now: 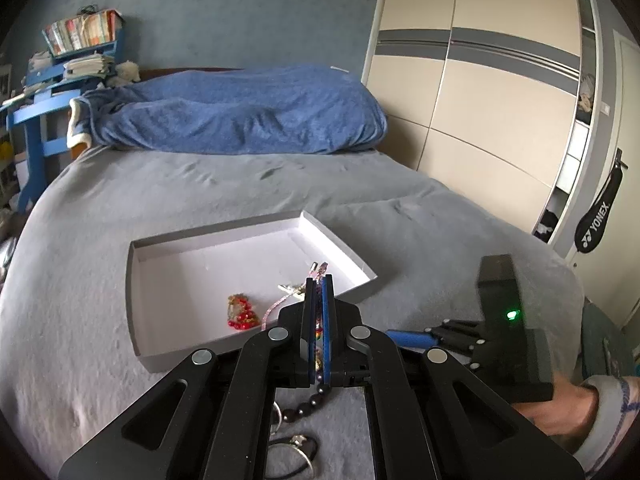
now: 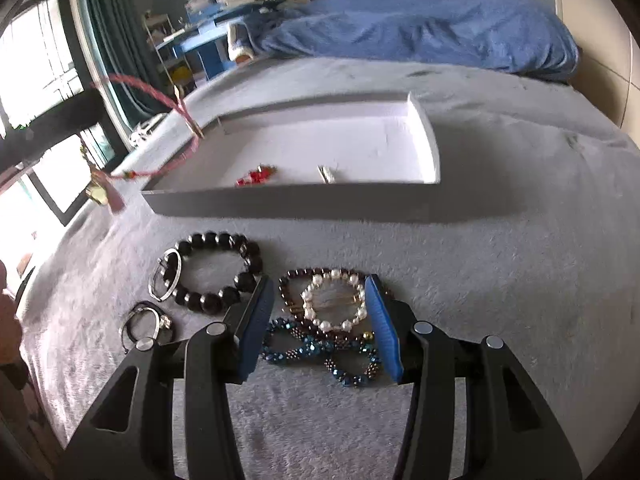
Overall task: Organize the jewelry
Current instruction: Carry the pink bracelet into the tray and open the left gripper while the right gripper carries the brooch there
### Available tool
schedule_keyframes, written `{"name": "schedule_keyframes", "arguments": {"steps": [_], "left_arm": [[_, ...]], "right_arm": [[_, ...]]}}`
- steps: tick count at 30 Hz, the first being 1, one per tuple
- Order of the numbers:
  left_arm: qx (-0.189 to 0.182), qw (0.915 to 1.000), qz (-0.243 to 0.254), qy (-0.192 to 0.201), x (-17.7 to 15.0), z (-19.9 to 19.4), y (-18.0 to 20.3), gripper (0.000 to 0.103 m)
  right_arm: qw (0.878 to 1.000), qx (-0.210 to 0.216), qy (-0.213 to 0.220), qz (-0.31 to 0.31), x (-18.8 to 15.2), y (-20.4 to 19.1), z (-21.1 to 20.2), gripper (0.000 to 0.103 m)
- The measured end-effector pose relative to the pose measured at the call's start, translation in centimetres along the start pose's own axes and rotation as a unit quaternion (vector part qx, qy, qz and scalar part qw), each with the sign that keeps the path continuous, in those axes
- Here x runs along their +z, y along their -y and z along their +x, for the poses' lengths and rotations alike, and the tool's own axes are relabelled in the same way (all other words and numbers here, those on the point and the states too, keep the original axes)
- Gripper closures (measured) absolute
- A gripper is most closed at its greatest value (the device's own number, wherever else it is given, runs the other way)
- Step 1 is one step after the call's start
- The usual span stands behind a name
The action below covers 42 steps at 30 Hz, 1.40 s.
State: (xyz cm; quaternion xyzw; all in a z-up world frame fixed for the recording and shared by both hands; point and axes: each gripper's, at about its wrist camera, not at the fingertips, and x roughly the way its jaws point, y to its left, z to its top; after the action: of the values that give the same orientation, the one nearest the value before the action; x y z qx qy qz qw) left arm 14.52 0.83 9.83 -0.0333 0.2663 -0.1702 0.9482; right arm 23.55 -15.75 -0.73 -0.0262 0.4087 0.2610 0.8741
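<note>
A shallow white box [image 1: 160, 264] lies on the grey bed; in the right wrist view it [image 2: 432, 152] holds a red bead piece [image 2: 256, 176] and a small pale piece [image 2: 328, 172]. My left gripper [image 1: 318, 280] is shut on a pink cord necklace [image 1: 276, 306], held over the box's near edge; the cord hangs in the air in the right wrist view [image 2: 176, 108]. My right gripper [image 2: 320, 292] is open, low over a pearl bracelet [image 2: 334, 300] that lies on dark and blue bead bracelets [image 2: 320, 348].
A black bead bracelet [image 2: 218, 272] and two metal rings [image 2: 166, 276] lie left of the right gripper. A blue blanket [image 1: 240, 112] is heaped at the bed's far end. A wardrobe [image 1: 480, 100] stands on the right, a blue shelf [image 1: 60, 80] on the left.
</note>
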Motion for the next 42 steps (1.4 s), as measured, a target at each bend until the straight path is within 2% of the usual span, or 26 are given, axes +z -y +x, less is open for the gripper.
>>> {"name": "schedule_keyframes", "arguments": {"steps": [6, 8, 9, 18, 27, 36, 42], "left_arm": [[0.002, 1.0000, -0.001, 0.000, 0.0, -0.1, 0.0, 0.100], [0.003, 1.0000, 0.000, 0.001, 0.0, -0.1, 0.0, 0.100], [0.003, 1.0000, 0.000, 0.001, 0.0, -0.2, 0.0, 0.100], [0.011, 0.9999, -0.004, 0.004, 0.5, -0.3, -1.0, 0.100], [0.022, 0.9997, 0.004, -0.002, 1.4, 1.6, -2.2, 0.100], [0.036, 0.9986, -0.024, -0.029, 1.7, 5.3, -5.8, 0.100], [0.046, 0.9973, -0.040, -0.040, 1.8, 7.2, -8.0, 0.100]], "right_arm": [[1.000, -0.008, -0.021, 0.002, -0.2, 0.2, 1.3, 0.056], [1.000, -0.007, -0.019, 0.003, -0.2, 0.3, 1.3, 0.064], [1.000, -0.003, -0.018, 0.004, -0.1, 0.4, 1.3, 0.064], [0.999, 0.011, 0.031, 0.005, 1.3, 0.1, -1.5, 0.064], [0.998, 0.009, 0.054, -0.001, 4.5, 0.9, -1.9, 0.064], [0.998, 0.013, 0.056, -0.017, 8.0, 0.7, 0.5, 0.064], [0.999, 0.006, 0.041, -0.016, 8.7, 1.6, 3.4, 0.064]]}}
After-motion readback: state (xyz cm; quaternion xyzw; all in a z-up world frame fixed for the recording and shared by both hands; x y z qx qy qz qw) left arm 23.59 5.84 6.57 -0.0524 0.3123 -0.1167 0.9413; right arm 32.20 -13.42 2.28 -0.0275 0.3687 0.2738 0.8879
